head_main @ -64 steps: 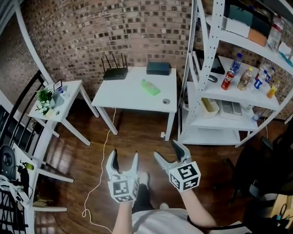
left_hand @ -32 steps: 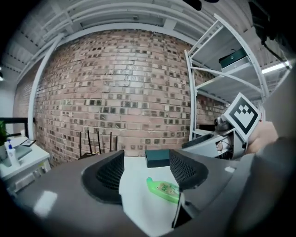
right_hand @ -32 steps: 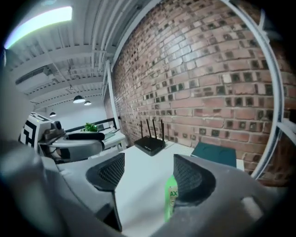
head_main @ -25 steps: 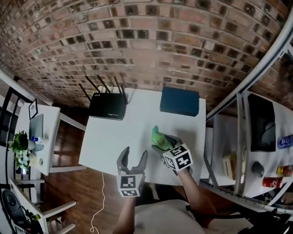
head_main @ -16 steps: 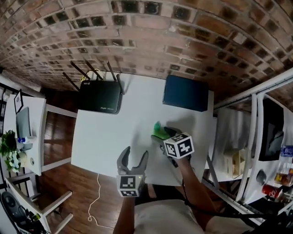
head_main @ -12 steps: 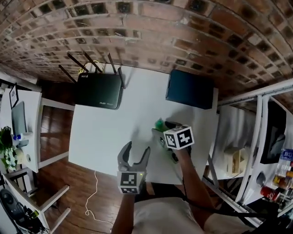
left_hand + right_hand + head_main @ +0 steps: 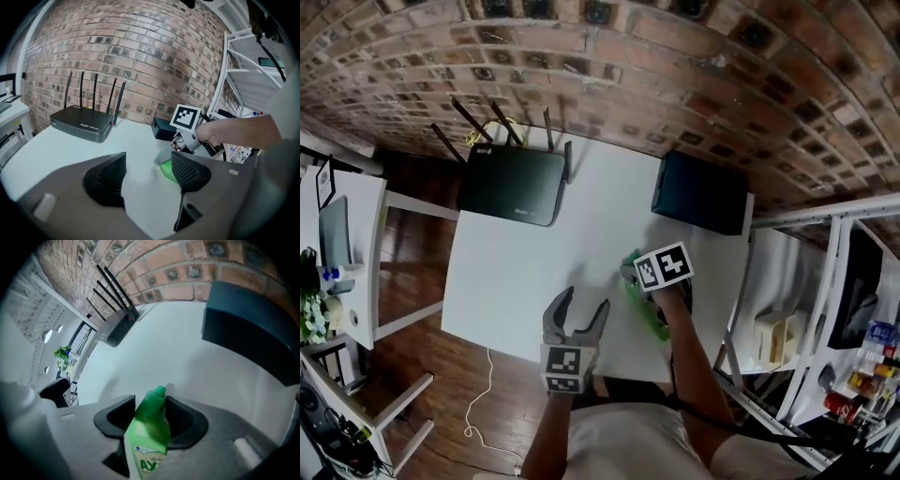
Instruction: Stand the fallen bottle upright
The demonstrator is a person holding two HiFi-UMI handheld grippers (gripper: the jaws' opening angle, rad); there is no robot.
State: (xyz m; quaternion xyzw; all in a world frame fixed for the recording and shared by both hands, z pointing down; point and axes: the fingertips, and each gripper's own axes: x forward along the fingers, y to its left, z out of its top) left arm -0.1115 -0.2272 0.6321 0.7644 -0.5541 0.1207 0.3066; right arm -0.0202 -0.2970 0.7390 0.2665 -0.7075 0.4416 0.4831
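A green bottle [image 7: 647, 309] lies on its side on the white table [image 7: 534, 272], near the right front edge. My right gripper [image 7: 636, 281] points steeply down over it. Its jaws are closing, with the bottle [image 7: 147, 437] between them, and both pads touch the shoulder below the green cap. My left gripper [image 7: 581, 309] hovers open and empty over the table's front edge, left of the bottle. In the left gripper view the bottle [image 7: 167, 169] shows past the right fingertip [image 7: 187, 171], with the right gripper's marker cube above it.
A black router [image 7: 511, 183] with several antennas sits at the table's back left. A dark box [image 7: 701, 192] sits at the back right. A brick wall runs behind. A white metal shelf rack [image 7: 825, 309] stands to the right, a small side table [image 7: 333, 253] to the left.
My right gripper has come down over the bottle and its jaws have narrowed onto the shoulder. My left gripper has sunk a little toward the table's front edge.
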